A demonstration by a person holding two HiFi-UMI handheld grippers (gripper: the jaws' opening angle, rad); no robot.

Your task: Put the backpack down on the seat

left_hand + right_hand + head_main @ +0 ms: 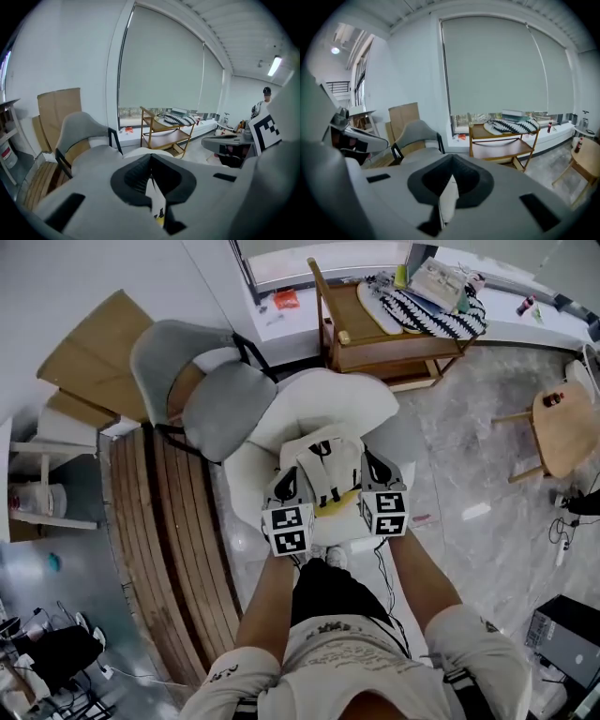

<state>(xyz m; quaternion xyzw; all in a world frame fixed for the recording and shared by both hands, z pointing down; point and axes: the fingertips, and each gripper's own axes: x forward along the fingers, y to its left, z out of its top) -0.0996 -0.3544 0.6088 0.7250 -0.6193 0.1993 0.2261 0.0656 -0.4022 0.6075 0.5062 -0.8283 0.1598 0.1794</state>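
Left claw and right claw are each clamped tight on white backpack fabric, one per side, to keep it level. Backpack sits over near part of white seat; can't tell if it's touching.

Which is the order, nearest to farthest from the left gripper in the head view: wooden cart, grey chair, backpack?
1. Backpack, clamped in the left gripper itself.
2. Grey chair, just ahead on the left.
3. Wooden cart, farthest, at the back and to the right.
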